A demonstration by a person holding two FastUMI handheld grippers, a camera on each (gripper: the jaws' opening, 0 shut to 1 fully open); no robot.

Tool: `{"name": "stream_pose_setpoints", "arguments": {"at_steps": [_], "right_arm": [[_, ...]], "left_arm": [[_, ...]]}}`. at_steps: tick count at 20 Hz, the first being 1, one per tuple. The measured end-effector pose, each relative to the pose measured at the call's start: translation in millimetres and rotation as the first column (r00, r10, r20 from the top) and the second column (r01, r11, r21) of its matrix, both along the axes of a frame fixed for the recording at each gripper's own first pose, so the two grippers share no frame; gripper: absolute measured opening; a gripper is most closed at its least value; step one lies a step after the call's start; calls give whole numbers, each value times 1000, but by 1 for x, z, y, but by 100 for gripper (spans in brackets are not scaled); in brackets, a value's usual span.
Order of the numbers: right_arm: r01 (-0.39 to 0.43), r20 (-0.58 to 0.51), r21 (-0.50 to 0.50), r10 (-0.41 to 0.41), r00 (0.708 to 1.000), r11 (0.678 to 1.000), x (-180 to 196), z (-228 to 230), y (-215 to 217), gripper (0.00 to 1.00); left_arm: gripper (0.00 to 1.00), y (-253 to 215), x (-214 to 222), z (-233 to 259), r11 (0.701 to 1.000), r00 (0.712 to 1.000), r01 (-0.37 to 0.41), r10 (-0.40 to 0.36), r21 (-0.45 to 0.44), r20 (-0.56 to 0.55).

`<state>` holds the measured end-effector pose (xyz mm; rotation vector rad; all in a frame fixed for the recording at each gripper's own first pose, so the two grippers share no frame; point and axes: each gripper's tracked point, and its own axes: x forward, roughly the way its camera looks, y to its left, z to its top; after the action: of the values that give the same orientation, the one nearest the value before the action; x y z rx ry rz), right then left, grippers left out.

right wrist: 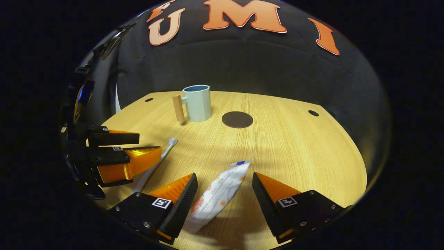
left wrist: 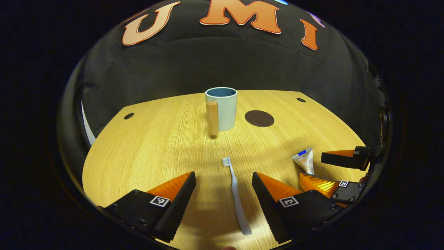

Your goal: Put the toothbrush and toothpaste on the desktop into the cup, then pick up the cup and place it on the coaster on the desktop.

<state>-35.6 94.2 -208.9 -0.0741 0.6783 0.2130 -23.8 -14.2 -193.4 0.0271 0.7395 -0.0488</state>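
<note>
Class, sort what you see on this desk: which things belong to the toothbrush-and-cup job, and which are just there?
Belongs to the job:
toothbrush
toothpaste
cup
coaster
left gripper, jaws open either side of the toothbrush
right gripper, jaws open either side of the toothpaste

Just there:
desktop
holes in the desktop

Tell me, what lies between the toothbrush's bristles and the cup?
Nothing: in the left gripper view, only bare desktop runs from the toothbrush up to the cup.
</note>
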Motion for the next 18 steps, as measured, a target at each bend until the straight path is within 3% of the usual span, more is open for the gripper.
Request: {"name": "stream_pose_setpoints", "arguments": {"at_steps": [6,7,8,9,13,15,16,17,18], "right_arm": [[-32,-30,-3,32,999,999,-7,-11,0,75],[-30,-34,-20,30,999,999,-6,-13,-5,65],[-25,-36,-42,24,999,999,-6,-15,-11,66],[-27,-36,-51,25,999,998,-5,-15,-15,59],[-12,-50,-16,11,999,1000,0,-16,-18,51],[-7,-46,-2,7,999,1000,5,-14,-17,55],[2,-41,-4,-2,999,1000,7,-12,-19,53],[11,-36,-9,-11,999,1000,10,-15,-20,36],[23,-36,-8,-23,999,1000,13,-15,-23,40]], "left_arm": [[98,1,-5,-7,1000,999,1,-2,-8,-51],[98,3,-4,-6,1000,999,4,-4,10,-53],[98,1,-4,-6,1000,999,5,-4,21,-53],[98,0,-4,-7,1000,998,7,-6,22,-56],[98,1,-5,-8,1000,997,-1,2,8,-81],[98,3,-7,-9,1000,995,-11,12,7,-96],[98,3,-5,-7,1000,995,-17,18,13,-96],[98,3,-4,-5,1000,995,-21,22,14,-101],[98,3,-3,-4,999,993,-28,30,19,-110]]}}
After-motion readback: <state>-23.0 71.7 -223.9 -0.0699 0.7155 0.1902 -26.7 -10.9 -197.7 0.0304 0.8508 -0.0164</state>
